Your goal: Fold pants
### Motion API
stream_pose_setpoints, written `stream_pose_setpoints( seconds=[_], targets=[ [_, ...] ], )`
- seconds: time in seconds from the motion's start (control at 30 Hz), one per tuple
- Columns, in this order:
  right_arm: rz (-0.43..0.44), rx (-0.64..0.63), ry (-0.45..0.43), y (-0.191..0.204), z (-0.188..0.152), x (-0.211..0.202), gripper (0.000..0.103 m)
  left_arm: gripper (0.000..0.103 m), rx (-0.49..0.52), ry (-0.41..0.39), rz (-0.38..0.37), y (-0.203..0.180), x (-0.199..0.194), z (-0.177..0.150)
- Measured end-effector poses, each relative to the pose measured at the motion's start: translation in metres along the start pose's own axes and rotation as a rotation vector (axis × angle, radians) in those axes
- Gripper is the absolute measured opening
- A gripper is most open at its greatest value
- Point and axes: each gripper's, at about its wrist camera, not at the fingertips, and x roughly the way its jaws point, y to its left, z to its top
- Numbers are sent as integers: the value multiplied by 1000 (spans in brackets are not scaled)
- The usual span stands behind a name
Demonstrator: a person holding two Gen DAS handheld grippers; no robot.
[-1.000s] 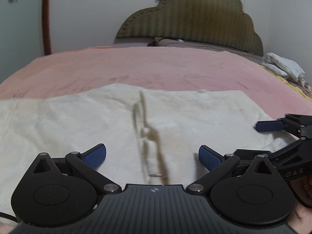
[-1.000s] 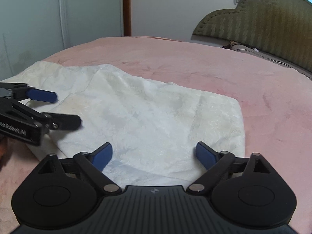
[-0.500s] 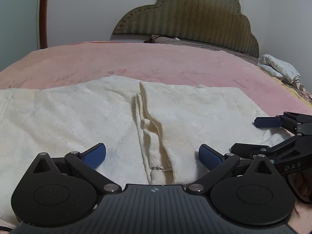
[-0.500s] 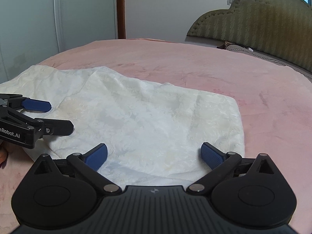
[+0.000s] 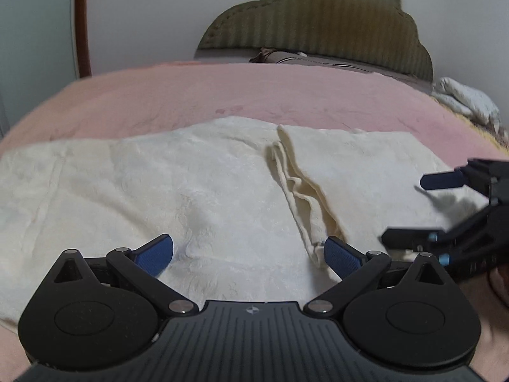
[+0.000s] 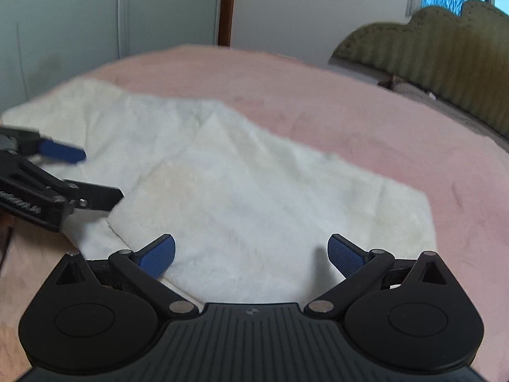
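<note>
Cream-white pants [image 5: 178, 191] lie flat on the pink bed, with one end folded over the rest so its edge forms a ridge [image 5: 299, 191]. My left gripper [image 5: 249, 253] is open and empty, low over the near edge of the pants beside the ridge. My right gripper [image 6: 251, 253] is open and empty over the near edge of the folded part [image 6: 254, 197]. Each gripper shows in the other's view: the right one [image 5: 413, 210] at the right, the left one [image 6: 92, 175] at the left, both open above the cloth.
The pink bedspread [image 5: 254, 95] runs far beyond the pants. A green padded headboard [image 5: 318, 25] stands at the back, with a rumpled white cloth [image 5: 464, 102] at the bed's right edge. A pale wardrobe [image 6: 63, 25] stands to the left.
Both grippers stayed open. The left gripper shifted left, so the fold ridge now sits by its right finger. The right gripper rose and swung, with the view now tilted and blurred.
</note>
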Motion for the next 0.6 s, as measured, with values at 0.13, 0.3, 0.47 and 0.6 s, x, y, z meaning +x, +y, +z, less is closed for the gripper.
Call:
stream_pose_setpoints(
  seconds=[0.13, 0.3, 0.47, 0.6],
  targets=[
    [-32, -6, -39, 5, 7, -10, 103, 102, 1, -70, 23, 5, -17, -1],
    [-21, -127, -146, 44, 24, -22, 103, 102, -132, -64, 46, 36, -30, 3],
    [73, -246, -197, 93, 32, -16, 102, 100, -245, -73, 51, 71, -55, -5],
    [138, -363, -211, 137, 36, -7, 102, 100, -362, -111, 161, 112, -80, -15]
  ],
)
